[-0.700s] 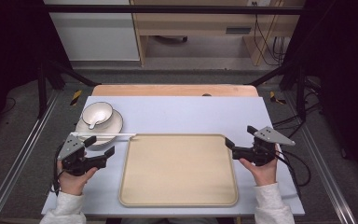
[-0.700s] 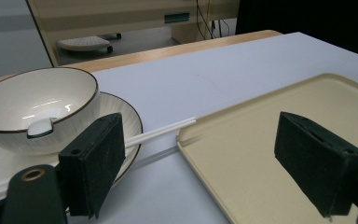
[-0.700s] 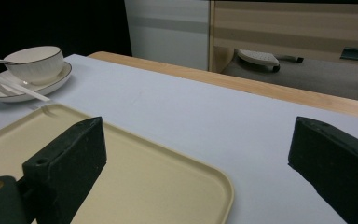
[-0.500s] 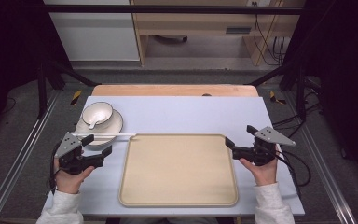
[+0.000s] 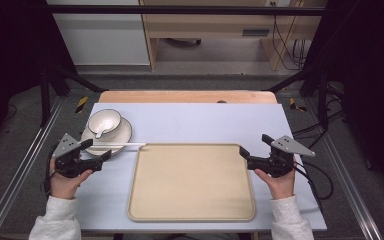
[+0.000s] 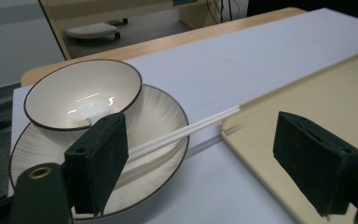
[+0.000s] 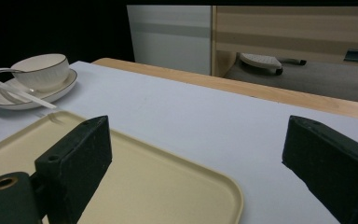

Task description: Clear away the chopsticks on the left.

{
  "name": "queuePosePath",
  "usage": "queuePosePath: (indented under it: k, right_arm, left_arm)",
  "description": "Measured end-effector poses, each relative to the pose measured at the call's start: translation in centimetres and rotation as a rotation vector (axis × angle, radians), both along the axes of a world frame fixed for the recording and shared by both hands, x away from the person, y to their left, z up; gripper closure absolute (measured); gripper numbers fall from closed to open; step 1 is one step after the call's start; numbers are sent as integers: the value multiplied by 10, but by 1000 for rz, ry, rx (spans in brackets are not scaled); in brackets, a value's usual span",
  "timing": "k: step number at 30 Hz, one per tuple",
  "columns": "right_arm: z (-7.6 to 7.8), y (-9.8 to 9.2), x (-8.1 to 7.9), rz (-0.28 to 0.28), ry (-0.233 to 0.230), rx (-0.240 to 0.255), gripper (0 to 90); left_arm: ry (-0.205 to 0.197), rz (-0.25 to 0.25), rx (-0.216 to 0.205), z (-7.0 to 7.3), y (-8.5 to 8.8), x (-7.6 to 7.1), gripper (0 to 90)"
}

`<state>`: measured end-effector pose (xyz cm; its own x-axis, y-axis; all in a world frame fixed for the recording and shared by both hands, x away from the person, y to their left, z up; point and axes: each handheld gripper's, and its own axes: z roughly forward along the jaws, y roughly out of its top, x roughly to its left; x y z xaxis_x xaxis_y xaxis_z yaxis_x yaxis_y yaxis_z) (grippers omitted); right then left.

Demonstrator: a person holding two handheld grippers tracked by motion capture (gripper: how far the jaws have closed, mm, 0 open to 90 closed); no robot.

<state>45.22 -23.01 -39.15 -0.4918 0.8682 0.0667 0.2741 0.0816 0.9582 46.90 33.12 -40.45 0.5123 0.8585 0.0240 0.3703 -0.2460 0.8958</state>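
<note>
**A:** High view: chopsticks (image 5: 116,146) lie across the plate (image 5: 122,136), tips touching the tray (image 5: 192,181). Left gripper (image 5: 100,153) and right gripper (image 5: 252,159) both have spread, empty jaws.

**B:** Left gripper view: thin, stiff, probably slippery sticks (image 6: 186,129). I'd pinch mid-length, just off the plate rim.

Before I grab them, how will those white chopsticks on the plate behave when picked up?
The chopsticks look thin, stiff and smooth, so probably light but slippery. They bridge the plate rim and the tray edge, so a nudge could roll them off. As a loose pair, they may separate.
</note>
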Motion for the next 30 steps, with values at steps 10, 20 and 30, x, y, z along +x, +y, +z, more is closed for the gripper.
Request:
queuePosePath:
  k: [10,20,30]
  right_arm:
    - [3,8,1,14,3,-31,78]
    - [1,9,4,16,22,-49,77]
    - [0,8,4,17,27,-54,77]
  left_arm:
    - [78,22,69,-14,19,26,234]
    - [127,52,131,-33,21,56,316]
    - [138,56,199,-45,18,64,448]
